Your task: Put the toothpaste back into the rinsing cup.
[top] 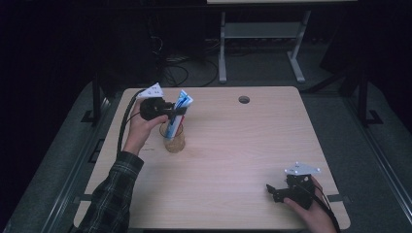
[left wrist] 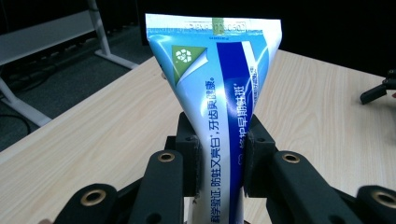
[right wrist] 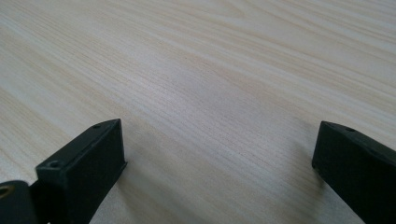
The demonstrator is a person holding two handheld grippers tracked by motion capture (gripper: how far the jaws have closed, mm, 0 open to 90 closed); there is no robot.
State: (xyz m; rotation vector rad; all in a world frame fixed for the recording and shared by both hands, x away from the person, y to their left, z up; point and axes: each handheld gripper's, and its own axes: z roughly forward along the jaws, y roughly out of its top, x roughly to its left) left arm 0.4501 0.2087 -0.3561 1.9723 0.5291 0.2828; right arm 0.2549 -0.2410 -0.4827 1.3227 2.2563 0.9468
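Left tongs [left wrist: 219, 154] clamped on a blue-and-white toothpaste tube [left wrist: 217, 93] — crimped end up, lower end inside a clear glass cup [top: 174, 140] on the pale wooden counter [top: 243, 145]. Right tongs [right wrist: 219, 154] spread wide, gripping nothing, low over bare counter at the near right — well apart from the cup.

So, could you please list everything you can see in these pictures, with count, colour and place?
blue-and-white toothpaste tube: one, blue and white with a green corner mark, upright, lower end in the cup, clamped between the left gripper's jaws
clear amber plastic cup: one, amber, left part of the table
light wooden table: one, pale wood, round cable hole near its far edge
grey desk frame: one, grey, on the floor beyond the table
left gripper: one, black, shut on the tube above the cup
right gripper: one, black, jaws apart, near right corner
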